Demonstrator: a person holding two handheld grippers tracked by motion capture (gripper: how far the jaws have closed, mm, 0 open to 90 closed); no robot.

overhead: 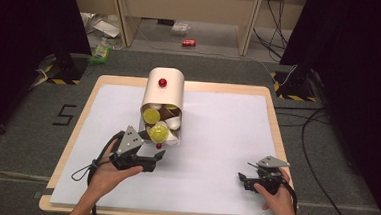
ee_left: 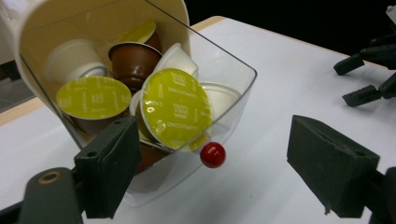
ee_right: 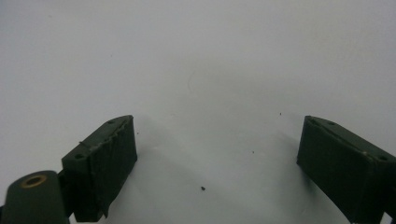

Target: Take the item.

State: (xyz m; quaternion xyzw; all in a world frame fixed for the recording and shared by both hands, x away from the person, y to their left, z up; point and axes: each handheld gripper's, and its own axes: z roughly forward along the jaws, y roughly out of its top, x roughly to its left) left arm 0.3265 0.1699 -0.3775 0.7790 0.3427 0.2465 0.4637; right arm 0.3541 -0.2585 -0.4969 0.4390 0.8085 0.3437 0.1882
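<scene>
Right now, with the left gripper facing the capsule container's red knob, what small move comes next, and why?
Probably ease the left gripper forward and close on the red knob. Its jaws stand open, the knob sits between them just ahead, and the clear drawer of capsules is already part-way out.

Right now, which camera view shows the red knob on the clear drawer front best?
The left gripper view: the red knob sits large and sharp between the left gripper fingers. In the high view it is a tiny dot. The right gripper view faces bare white table.
</scene>
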